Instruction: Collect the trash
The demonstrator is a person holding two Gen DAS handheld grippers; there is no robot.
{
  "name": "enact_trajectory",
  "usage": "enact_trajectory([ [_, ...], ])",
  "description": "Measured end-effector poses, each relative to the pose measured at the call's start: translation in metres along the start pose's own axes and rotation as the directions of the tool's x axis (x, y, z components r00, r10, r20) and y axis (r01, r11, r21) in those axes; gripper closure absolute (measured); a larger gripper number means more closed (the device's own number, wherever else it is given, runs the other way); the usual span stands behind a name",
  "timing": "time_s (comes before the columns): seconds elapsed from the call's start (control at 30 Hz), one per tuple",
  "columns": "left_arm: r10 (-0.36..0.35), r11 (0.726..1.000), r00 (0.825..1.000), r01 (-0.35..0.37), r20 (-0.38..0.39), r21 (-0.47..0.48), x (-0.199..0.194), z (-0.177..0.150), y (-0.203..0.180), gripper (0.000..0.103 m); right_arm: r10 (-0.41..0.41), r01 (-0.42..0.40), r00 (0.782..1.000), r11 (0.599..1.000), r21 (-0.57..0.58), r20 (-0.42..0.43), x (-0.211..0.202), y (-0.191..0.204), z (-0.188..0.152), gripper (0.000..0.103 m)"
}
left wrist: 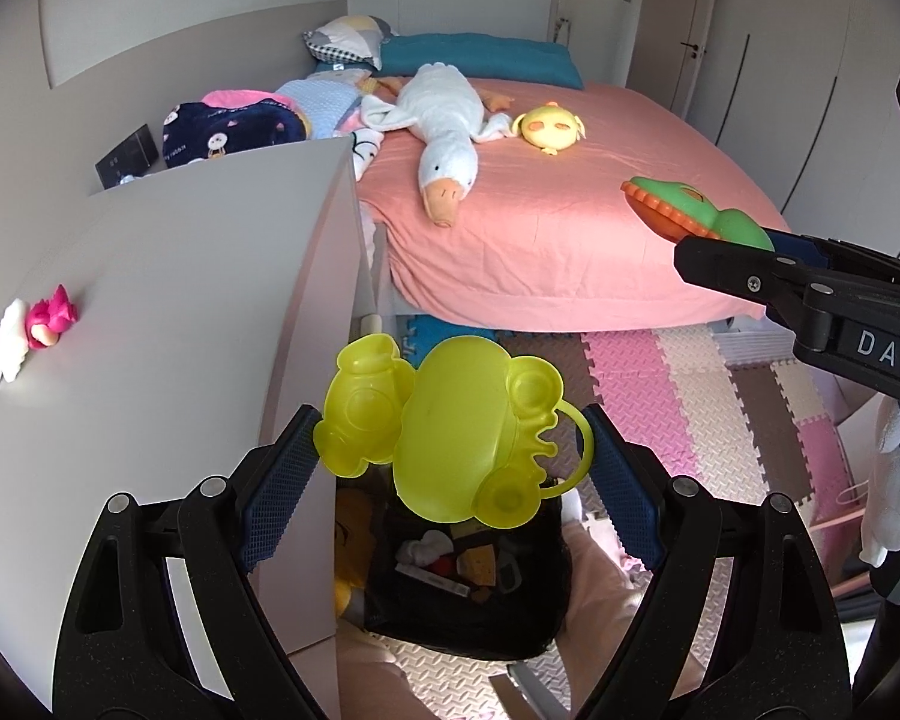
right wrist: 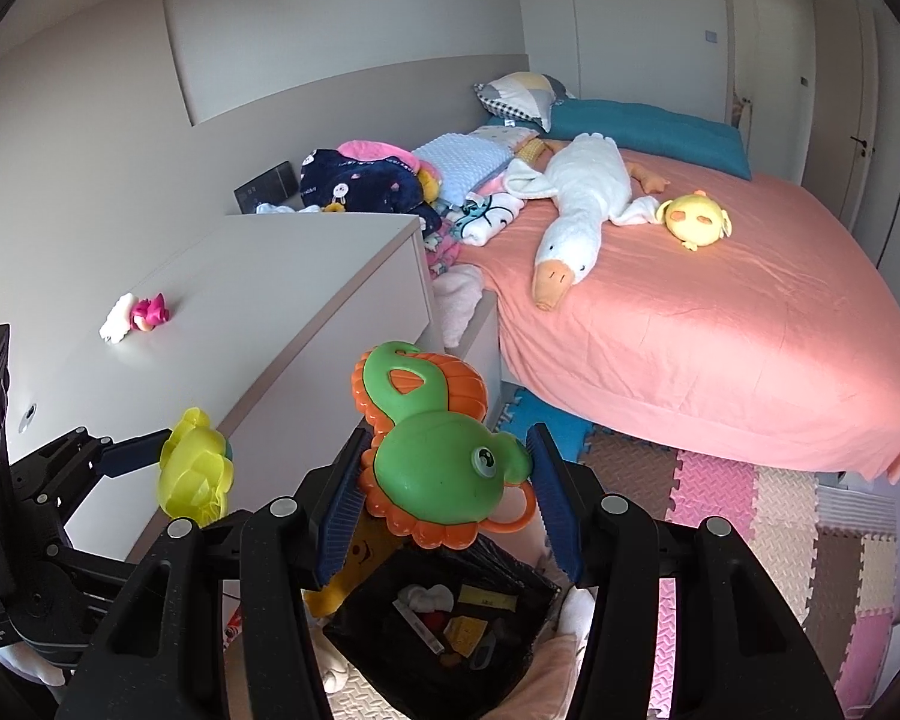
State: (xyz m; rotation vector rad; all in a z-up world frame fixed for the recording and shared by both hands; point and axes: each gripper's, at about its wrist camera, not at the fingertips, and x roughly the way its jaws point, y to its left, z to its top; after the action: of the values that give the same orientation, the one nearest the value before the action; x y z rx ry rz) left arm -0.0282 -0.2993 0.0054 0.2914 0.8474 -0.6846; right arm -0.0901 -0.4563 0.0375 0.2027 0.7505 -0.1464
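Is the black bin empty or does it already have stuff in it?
Not empty: the bin holds wrappers and scraps across its bottom, in both views.

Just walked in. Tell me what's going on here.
A person holds a gripper in each hand above a black bin that already holds scraps. The left gripper is shut on a translucent yellow plastic frog toy; the right gripper is shut on a green and orange plastic frog toy. Neither toy has been dropped in yet. Plush toys lie on the pink bed.
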Motion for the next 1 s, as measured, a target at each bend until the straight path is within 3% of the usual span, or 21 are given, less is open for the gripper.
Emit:
enact_trajectory([
  [0.17,-0.025,0.999,1.000,0.025,-0.003,0.027,0.001,-0.003,-0.008,0.019,-0.004,0.004,1.000,1.000,0.017,-0.008,0.002,-0.003,0.001,0.049],
  [0.2,-0.042,0.999,0.999,0.041,0.005,0.035,-0.001,-0.003,-0.010,0.019,-0.008,0.008,1.000,1.000,0.022,-0.015,0.003,-0.004,0.002,0.043],
  [0.23,-0.049,0.998,0.999,0.048,0.012,0.039,-0.003,-0.003,-0.010,0.016,-0.015,0.015,1.000,1.000,0.027,-0.011,0.002,-0.005,0.003,0.027],
  [0.3,-0.035,0.998,0.999,0.034,0.031,0.046,-0.007,-0.002,-0.010,0.007,-0.037,0.037,0.999,0.999,0.024,0.016,-0.002,-0.007,0.004,0.018],
  [1.0,-0.019,1.000,0.999,0.018,0.030,0.017,-0.004,-0.001,0.006,0.006,0.012,-0.013,1.000,1.000,0.028,0.010,0.004,-0.004,0.010,0.018],
])
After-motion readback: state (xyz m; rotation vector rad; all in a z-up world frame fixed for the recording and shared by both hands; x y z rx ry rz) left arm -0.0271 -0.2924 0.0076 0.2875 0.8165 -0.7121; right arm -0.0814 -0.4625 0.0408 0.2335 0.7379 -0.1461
